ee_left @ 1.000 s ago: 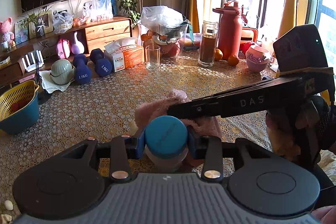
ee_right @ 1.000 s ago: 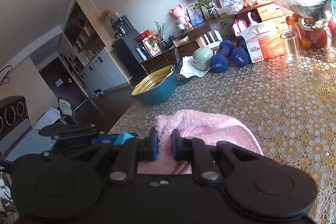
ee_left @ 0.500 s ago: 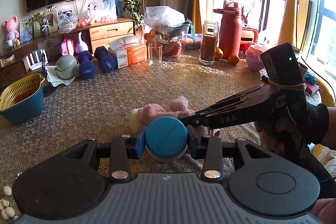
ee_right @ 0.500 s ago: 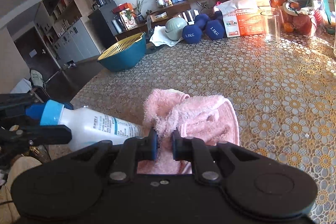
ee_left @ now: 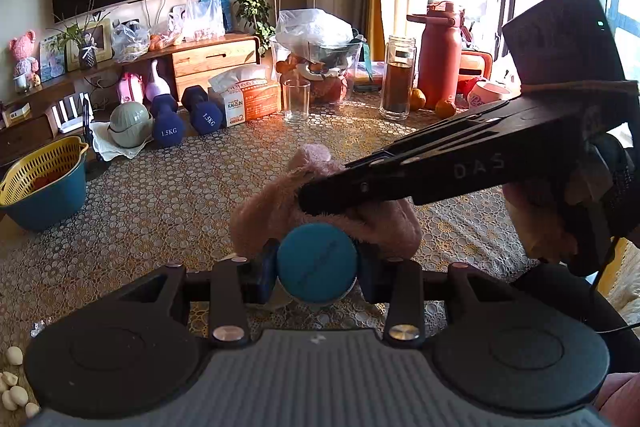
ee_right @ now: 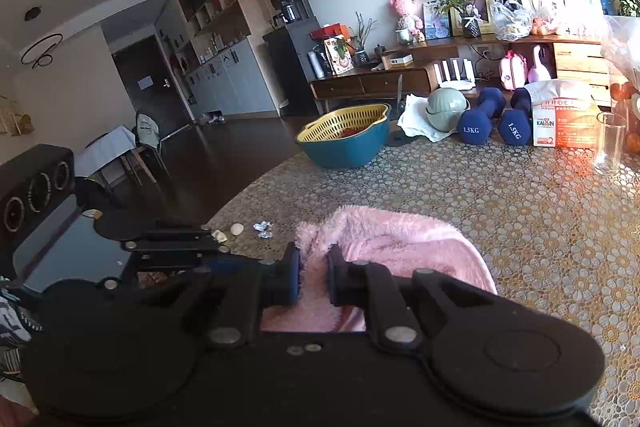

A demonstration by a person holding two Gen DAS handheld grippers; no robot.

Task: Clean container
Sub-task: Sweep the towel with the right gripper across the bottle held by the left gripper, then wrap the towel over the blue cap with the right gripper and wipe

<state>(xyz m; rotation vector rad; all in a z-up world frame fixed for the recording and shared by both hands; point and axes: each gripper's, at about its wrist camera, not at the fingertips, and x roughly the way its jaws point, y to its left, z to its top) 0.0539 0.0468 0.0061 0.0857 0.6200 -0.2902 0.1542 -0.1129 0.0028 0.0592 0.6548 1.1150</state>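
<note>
A white bottle with a blue cap (ee_left: 317,262) is the container; it points at the camera in the left wrist view, with my left gripper (ee_left: 316,273) shut on its neck. The pink fluffy cloth (ee_left: 276,203) lies against the bottle just beyond the cap. My right gripper (ee_right: 313,277) is shut on a fold of the pink cloth (ee_right: 400,247). In the left wrist view it reaches in from the right as a long black tool (ee_left: 440,167), held by a hand. In the right wrist view the left gripper (ee_right: 168,243) shows at the left and the bottle is hidden.
On the patterned tablecloth (ee_left: 168,195) stand a blue basin with a yellow colander (ee_left: 44,183), two blue dumbbells (ee_left: 168,125), a tissue box (ee_left: 250,99), an empty glass (ee_left: 297,101), a jar (ee_left: 398,79) and a red flask (ee_left: 440,55). Shells (ee_right: 226,233) lie by the table's left edge.
Half a second ago the cloth hung lower beside the bottle's body. The right gripper has swung back up with the cloth over the bottle, as it stood one second ago.
</note>
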